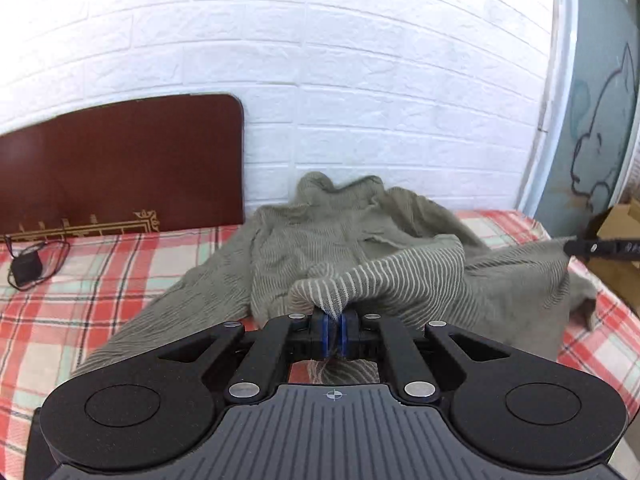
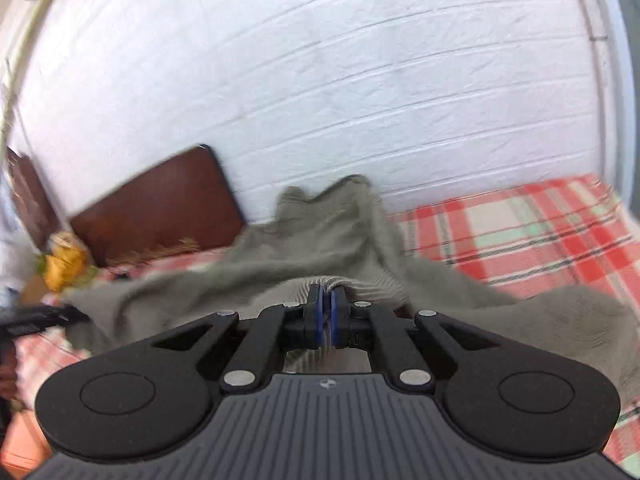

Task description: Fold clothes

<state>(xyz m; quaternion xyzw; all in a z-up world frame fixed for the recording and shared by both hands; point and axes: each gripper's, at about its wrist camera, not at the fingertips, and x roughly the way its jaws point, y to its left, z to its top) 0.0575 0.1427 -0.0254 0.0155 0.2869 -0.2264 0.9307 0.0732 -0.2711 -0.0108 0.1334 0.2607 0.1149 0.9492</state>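
A grey-green ribbed knit sweater (image 1: 360, 232) lies crumpled on a bed with a red plaid sheet (image 1: 100, 280). My left gripper (image 1: 335, 320) is shut on a ribbed edge of the sweater, which bunches up just past the blue pads. In the right wrist view the same sweater (image 2: 320, 248) spreads across the bed, and my right gripper (image 2: 327, 300) is shut on another part of its edge. The right gripper's tip (image 1: 600, 247) shows at the right of the left wrist view, holding the cloth taut and lifted. The left gripper (image 2: 40, 318) appears at the left edge of the right wrist view.
A dark red headboard (image 1: 120, 164) stands against the white brick wall (image 1: 360, 80). A black charger with its cord (image 1: 26, 270) lies on the sheet at left. A cardboard box (image 1: 618, 240) sits at the bed's right. Yellow items (image 2: 64, 260) sit beside the headboard.
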